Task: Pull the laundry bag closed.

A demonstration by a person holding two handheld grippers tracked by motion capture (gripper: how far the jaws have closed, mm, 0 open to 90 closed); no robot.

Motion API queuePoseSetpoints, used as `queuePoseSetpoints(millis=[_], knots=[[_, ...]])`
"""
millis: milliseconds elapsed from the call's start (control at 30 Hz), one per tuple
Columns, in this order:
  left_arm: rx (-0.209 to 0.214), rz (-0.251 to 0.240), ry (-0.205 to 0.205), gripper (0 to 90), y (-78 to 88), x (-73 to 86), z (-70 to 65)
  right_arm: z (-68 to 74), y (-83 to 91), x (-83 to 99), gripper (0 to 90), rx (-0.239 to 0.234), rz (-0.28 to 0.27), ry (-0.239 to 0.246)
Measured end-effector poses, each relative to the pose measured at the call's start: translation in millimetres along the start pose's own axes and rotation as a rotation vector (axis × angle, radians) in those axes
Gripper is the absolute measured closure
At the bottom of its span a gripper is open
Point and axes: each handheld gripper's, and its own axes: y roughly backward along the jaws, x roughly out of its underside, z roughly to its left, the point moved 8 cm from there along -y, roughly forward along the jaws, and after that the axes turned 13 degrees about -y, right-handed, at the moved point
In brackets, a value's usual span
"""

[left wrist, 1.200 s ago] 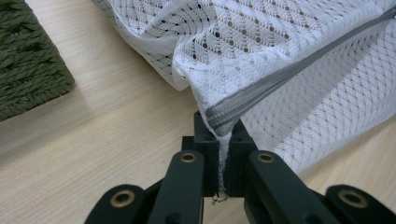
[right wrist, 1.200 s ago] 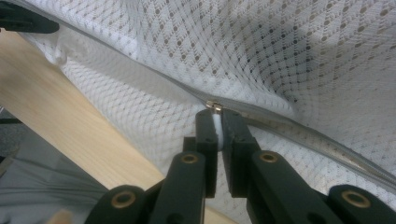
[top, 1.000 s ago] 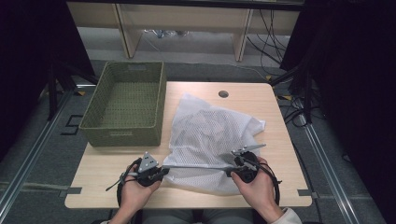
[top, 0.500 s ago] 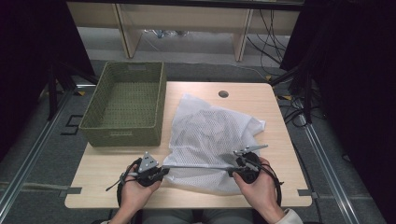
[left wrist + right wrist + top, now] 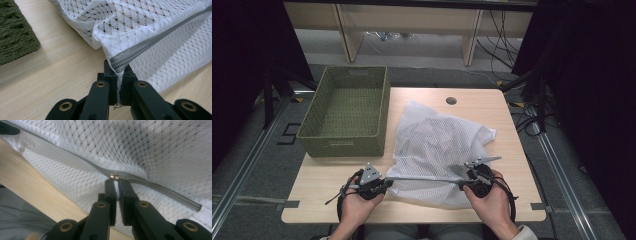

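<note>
Mesh laundry bag [image 5: 439,150] spread mid-counter [image 5: 317,175], grey zipper [image 5: 424,178] stretched level across lower frame between left claw [image 5: 388,183], pinching zipper's end, and right claw [image 5: 461,183], pinching the slider tab [image 5: 114,177], basket [image 5: 347,112] upper left.

The high view looks forward and down from above the person's side of the table [image 5: 337,172]. Each gripper view rides close behind its own jaws, looking along them. All three share the white mesh bag [image 5: 439,145] [image 5: 155,30] [image 5: 140,147], its grey zipper [image 5: 424,178] [image 5: 150,42] [image 5: 82,161] just ahead of both jaws.
</note>
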Motion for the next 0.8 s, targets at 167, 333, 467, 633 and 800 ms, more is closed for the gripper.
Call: queuePoseSetpoints(millis=[167,333,467,633,800], knots=[[-0.010,-0.011,0.026,86.8,-0.6,-0.8,-0.8,-4.5,1.9,0.3,87.0,0.010,-0.013,0.022],[-0.016,-0.003,0.022,86.8,-0.3,0.0,0.3,-6.9,4.4,2.4,87.0,0.010,-0.006,-0.010],[-0.017,-0.001,0.022,86.8,-0.2,0.3,0.5,-7.6,4.8,3.3,87.0,-0.002,-0.005,0.000],[-0.016,0.007,0.011,86.7,0.4,1.1,1.5,-10.1,5.9,3.8,86.9,0.013,-0.005,0.003],[-0.012,0.006,-0.012,86.8,0.7,1.0,3.2,-10.8,5.5,4.2,87.0,0.012,-0.005,-0.003]])
